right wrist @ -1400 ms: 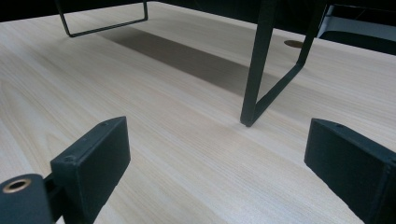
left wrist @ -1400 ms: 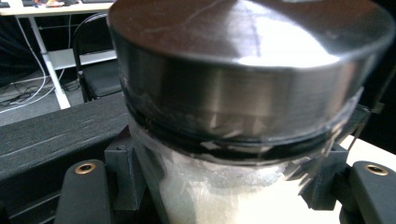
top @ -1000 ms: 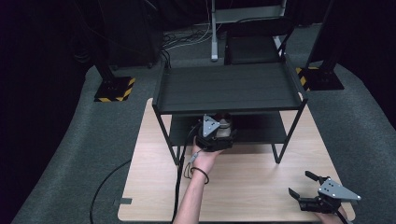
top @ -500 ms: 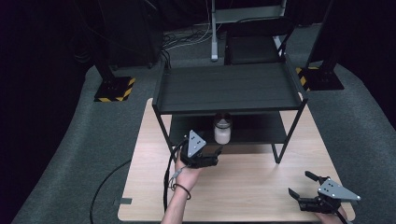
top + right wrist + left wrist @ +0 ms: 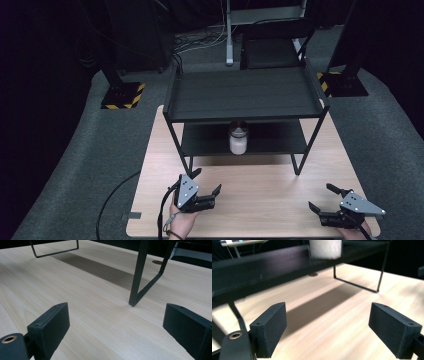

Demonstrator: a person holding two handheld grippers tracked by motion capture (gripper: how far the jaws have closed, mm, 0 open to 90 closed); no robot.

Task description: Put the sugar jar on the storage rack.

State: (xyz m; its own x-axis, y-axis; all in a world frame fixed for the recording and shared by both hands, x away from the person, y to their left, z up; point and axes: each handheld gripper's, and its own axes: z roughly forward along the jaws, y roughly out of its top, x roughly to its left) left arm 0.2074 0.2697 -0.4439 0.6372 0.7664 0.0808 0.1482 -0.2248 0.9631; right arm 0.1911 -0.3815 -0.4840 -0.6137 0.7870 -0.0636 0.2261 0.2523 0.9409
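A white jar (image 5: pixel 238 139) stands upright on the lower shelf (image 5: pixel 270 137) of the black rack (image 5: pixel 245 92), near the shelf's middle and under the top deck. The left gripper (image 5: pixel 204 194) hovers low over the table (image 5: pixel 260 195), down at about seven o'clock from the jar and well apart from it. Its jaws have just been opening and stand wide, with nothing between them but bare wood; in the left gripper view the jar (image 5: pixel 325 249) sits up at twelve o'clock. The right gripper (image 5: pixel 325 199) rests at the table's near right corner, about four o'clock from the jar, jaws wide and empty, facing a rack leg (image 5: pixel 140 275).
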